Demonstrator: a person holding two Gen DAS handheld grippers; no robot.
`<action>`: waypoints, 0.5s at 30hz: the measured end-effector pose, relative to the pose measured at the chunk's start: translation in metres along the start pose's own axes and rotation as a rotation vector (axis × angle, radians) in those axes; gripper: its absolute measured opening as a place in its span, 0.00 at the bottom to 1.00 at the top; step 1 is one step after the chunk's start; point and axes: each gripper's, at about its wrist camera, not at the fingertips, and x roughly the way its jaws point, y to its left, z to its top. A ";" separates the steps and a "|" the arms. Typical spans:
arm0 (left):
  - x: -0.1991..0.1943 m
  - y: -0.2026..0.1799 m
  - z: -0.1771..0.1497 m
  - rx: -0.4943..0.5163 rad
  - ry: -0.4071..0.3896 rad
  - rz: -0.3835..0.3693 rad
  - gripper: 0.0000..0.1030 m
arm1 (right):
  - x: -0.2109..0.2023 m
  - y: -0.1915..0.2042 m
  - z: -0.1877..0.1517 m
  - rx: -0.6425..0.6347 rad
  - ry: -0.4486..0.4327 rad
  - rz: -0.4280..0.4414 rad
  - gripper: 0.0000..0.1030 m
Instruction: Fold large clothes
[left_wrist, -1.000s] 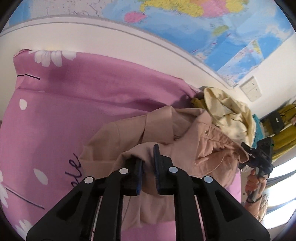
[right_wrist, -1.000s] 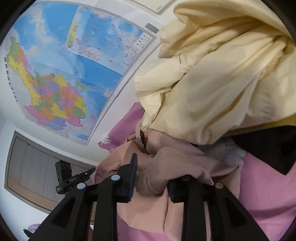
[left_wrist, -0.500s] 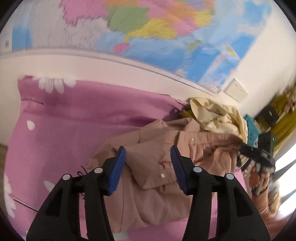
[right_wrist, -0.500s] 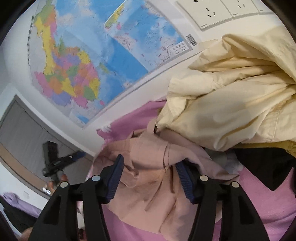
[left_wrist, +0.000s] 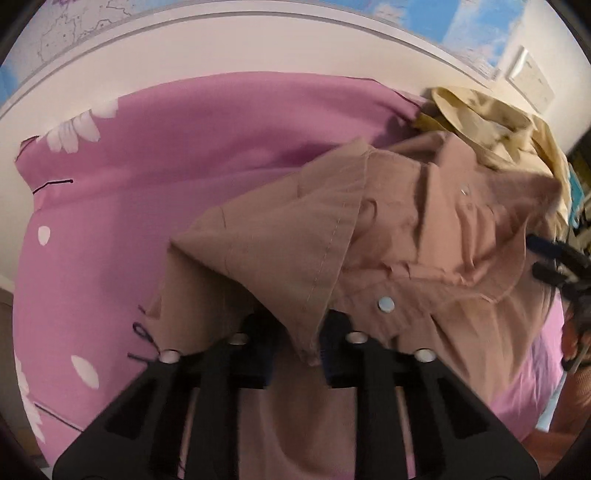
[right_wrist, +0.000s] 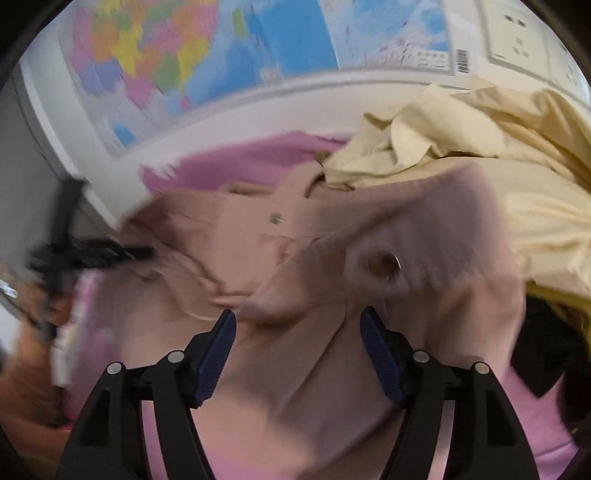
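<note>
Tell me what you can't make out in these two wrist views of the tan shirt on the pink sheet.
- Left wrist view: the tan shirt drapes over the left gripper, hiding whether its closing jaws pinch cloth.
- Right wrist view: motion blur smears the shirt's folds; the right gripper jaws are opening.
- Both views: the cream garment is cut off by the frame edge.
- The map text is unreadable.

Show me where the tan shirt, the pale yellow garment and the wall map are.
tan shirt (left_wrist: 295, 236), left wrist view: on its folded, stitched flap.
pale yellow garment (right_wrist: 517, 140), right wrist view: on its crumpled upper folds.
wall map (right_wrist: 295, 40), right wrist view: on its blue sea area.
</note>
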 end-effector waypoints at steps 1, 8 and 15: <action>0.000 0.002 0.003 -0.016 -0.002 -0.003 0.08 | 0.009 0.003 0.001 -0.017 0.008 -0.033 0.62; -0.025 0.019 0.028 -0.107 -0.050 -0.113 0.07 | 0.014 0.001 0.011 -0.084 -0.030 -0.113 0.04; -0.038 0.031 0.044 -0.192 -0.081 -0.173 0.07 | -0.043 -0.013 0.050 -0.011 -0.229 -0.082 0.03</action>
